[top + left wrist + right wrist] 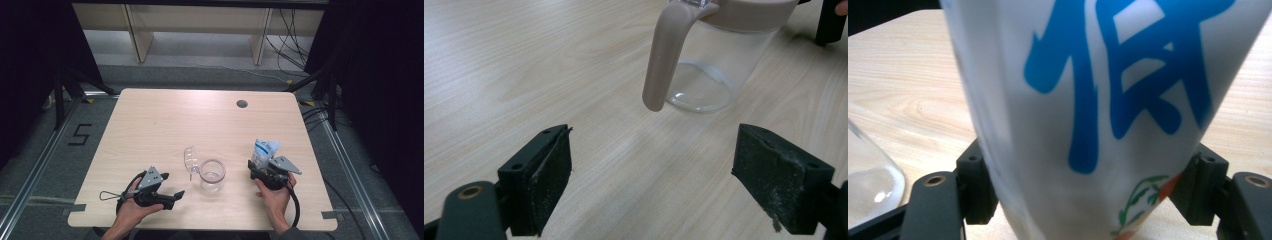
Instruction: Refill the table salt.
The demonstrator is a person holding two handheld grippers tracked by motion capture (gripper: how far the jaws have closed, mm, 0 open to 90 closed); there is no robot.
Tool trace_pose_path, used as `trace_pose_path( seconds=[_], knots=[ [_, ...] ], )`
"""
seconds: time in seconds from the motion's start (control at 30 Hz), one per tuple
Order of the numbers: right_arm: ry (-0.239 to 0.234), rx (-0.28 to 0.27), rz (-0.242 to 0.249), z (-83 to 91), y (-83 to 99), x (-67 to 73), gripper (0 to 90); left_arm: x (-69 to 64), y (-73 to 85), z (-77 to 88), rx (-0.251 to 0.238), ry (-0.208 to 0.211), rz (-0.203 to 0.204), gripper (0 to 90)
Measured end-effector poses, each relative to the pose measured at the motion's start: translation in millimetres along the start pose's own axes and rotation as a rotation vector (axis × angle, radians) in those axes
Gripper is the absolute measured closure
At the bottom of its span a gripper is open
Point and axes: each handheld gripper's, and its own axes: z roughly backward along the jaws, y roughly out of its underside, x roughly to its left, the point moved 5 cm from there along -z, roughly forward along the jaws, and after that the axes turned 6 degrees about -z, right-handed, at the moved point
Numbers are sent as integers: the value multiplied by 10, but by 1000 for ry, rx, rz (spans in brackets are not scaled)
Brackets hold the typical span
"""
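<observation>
A clear jug [212,176] with a beige rim stands on the wooden table [165,125] near its front edge. In the left gripper view its beige handle [664,55] points toward me. My left gripper [172,185] lies left of the jug, open, jaws wide apart with bare table between them [651,185]. To the right of the jug, my right gripper [257,169] is shut on a white pouch [264,150] with blue characters. In the right gripper view the pouch [1098,100] stands upright, with both pads pressed against its lower sides.
A clear plastic lid [190,159] lies just left of the jug's rim. A round cable hole [242,104] sits near the table's far edge. Dark curtains flank the table, with cables on the floor to the right.
</observation>
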Motion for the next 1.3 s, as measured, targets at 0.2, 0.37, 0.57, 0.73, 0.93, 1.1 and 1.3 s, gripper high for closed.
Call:
trace_pose_path(
  seconds=[0.2, 0.37, 0.57, 0.73, 0.93, 1.1, 1.3],
  knots=[
    [-5, 9, -45, -7, 18, 45, 317, 6, 1, 3, -2, -1, 0, 154],
    [-2, 5, -27, -13, 14, 24, 322, -5, -2, 6, 3, -4, 1, 154],
    [5, 7, -25, -11, 14, 12, 338, 3, -1, 0, 1, -1, -3, 154],
    [6, 18, -47, -7, 14, 24, 373, 10, -5, -6, -4, 3, -2, 154],
    [-10, 22, 2, -15, -4, -4, 398, 9, -16, -14, -2, 9, -1, 155],
    [-46, 13, -7, -19, -18, 3, 408, 5, -23, -30, 1, 9, 7, 155],
    [-62, 43, 33, -13, -35, -49, 416, 29, -21, -25, -2, 10, 6, 155]
  ],
)
